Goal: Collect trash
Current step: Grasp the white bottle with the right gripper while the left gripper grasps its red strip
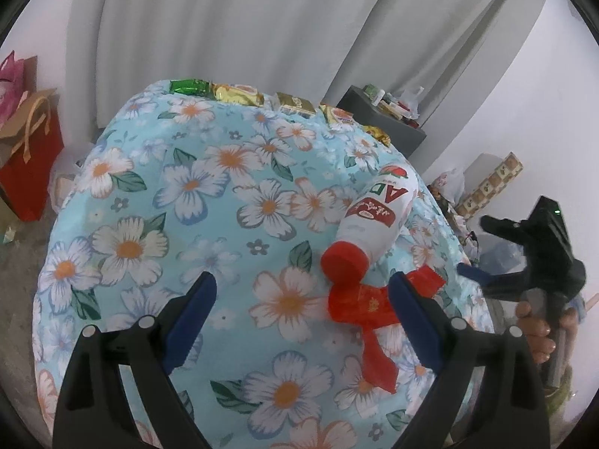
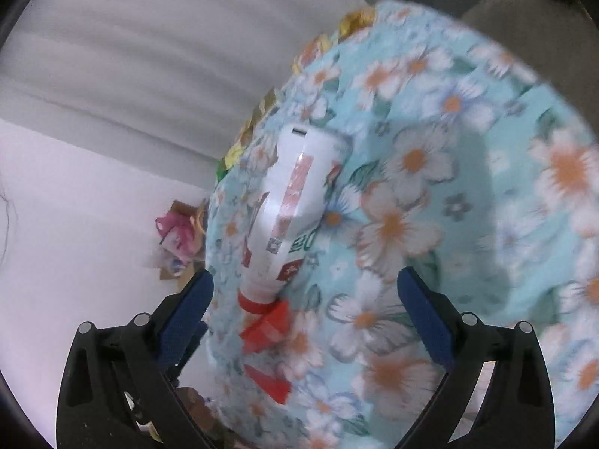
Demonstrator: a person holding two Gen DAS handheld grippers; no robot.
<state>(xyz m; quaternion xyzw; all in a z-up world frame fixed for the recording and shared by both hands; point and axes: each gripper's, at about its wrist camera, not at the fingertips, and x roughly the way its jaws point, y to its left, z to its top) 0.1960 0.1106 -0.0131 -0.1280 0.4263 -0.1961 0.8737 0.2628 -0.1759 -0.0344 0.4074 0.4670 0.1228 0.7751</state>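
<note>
Trash is approached with both tools spread wide and empty: the left tool beside the red wrapper, the right tool framing the bottle on the floral-covered desk.

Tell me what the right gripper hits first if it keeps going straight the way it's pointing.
Probably the floral cloth. The right gripper is open and aimed at bare cloth just to one side of the bottle, which lies off its centre line towards one finger. The view is blurred, so depth is uncertain.
</note>
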